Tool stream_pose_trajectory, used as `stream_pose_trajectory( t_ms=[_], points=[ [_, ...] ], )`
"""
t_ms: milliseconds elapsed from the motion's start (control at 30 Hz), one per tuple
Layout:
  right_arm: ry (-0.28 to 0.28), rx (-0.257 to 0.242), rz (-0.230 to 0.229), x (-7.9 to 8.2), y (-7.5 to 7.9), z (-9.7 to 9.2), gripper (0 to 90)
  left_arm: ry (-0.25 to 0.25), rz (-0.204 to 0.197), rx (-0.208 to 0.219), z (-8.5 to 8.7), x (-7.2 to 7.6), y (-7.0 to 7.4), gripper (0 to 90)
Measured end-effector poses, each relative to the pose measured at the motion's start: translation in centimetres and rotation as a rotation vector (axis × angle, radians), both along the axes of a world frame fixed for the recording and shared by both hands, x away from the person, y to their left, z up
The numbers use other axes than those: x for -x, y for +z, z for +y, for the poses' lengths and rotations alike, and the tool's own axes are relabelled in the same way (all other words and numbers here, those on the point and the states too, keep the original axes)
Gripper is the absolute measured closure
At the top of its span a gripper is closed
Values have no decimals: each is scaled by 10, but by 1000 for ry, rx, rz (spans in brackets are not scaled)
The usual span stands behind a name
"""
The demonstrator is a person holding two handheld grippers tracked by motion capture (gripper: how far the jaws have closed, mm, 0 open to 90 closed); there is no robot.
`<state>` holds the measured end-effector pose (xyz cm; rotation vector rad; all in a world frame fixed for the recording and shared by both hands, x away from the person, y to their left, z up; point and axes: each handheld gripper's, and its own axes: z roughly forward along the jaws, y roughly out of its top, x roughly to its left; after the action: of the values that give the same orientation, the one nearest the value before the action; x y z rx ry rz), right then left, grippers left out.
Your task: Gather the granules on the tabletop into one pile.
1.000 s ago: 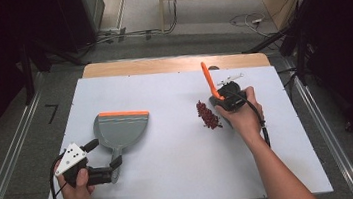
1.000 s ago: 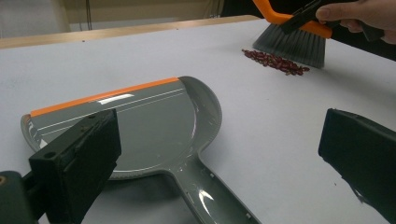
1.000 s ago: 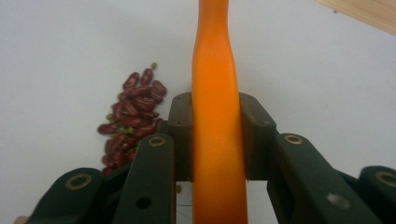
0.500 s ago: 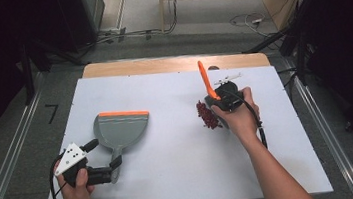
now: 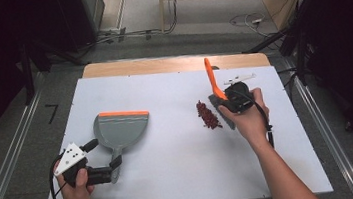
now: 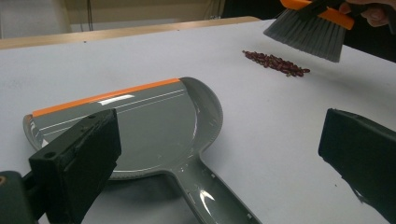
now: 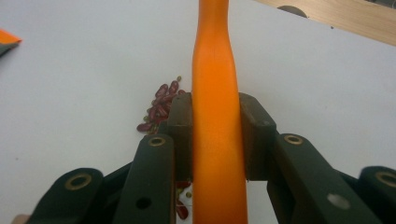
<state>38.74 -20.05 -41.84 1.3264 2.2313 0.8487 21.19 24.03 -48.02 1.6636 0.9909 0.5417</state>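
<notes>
Grey dustpan empty w/ red beans piled apart on table.

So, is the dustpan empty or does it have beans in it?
Empty: the dustpan shows only bare grey plastic inside, and the beans lie apart on the table.

bare table between dustpan, beans

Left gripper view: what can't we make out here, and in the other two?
- Left gripper view: dustpan handle end cut off by the bottom edge; brush top cut off by the upper edge.
- Right gripper view: part of the beans hidden behind the right gripper and brush handle.
- High view: single beans too small to count; left gripper jaw contact with the handle unclear.
</notes>
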Motion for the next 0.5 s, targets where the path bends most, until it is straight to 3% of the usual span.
stream_pose_trajectory(
  t_ms=[233, 500],
  points=[
    [1, -61, -8, 20, 4, -20, 687, -1, -4, 0, -1, 0, 0, 0],
    [-2, -98, -20, 43, 3, -45, 687, 1, -8, 2, -1, 1, 0, 0]
  ],
)
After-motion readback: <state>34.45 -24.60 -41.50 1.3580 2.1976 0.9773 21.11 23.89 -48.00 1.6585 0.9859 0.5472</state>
